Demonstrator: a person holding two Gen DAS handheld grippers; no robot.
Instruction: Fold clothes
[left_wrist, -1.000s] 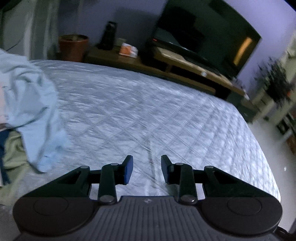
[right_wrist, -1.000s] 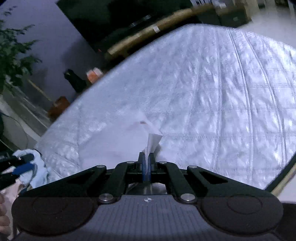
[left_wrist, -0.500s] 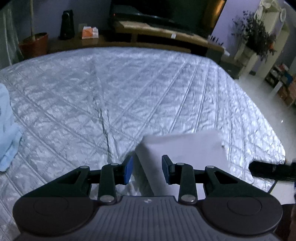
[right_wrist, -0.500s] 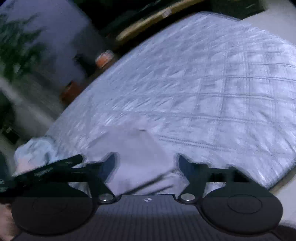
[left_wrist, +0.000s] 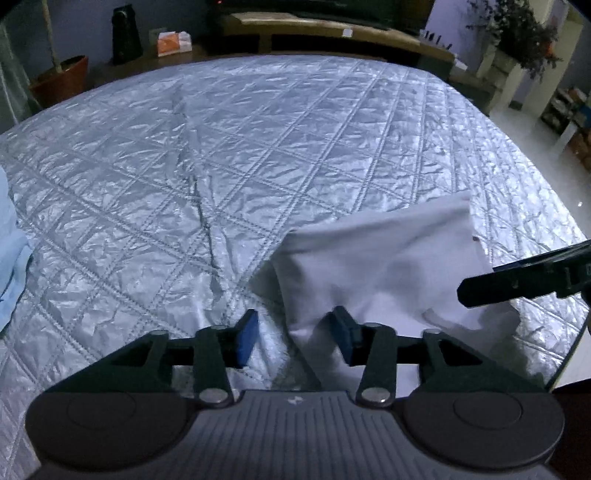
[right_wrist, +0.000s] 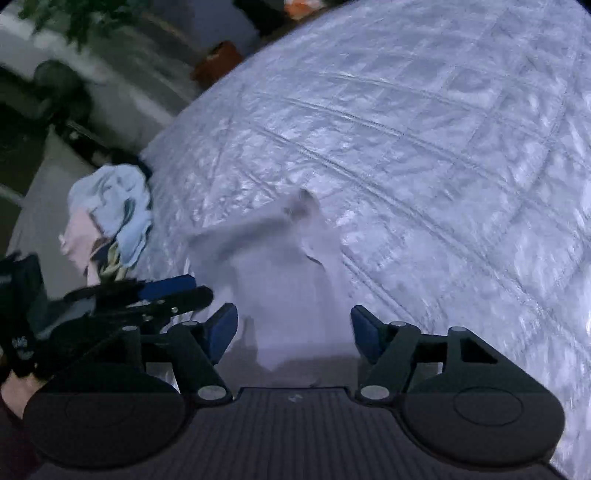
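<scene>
nearest, the left gripper (left_wrist: 291, 341) is opening, nothing pinched, at the left edge of the white garment (left_wrist: 384, 266); the right gripper (right_wrist: 293, 332) is closing, unclamped, above it by the quilted bed (left_wrist: 258, 147)'s near edge.

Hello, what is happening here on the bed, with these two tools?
A person is folding clothes on a quilted bed cover with a hand-held gripper in each hand. A white garment lies on the cover in front of both. The left gripper is opening over the garment's edge without gripping it. The right gripper stands wide, now closing, with the cloth between its fingers but not pinched. A pile of other clothes waits at the side.
</scene>
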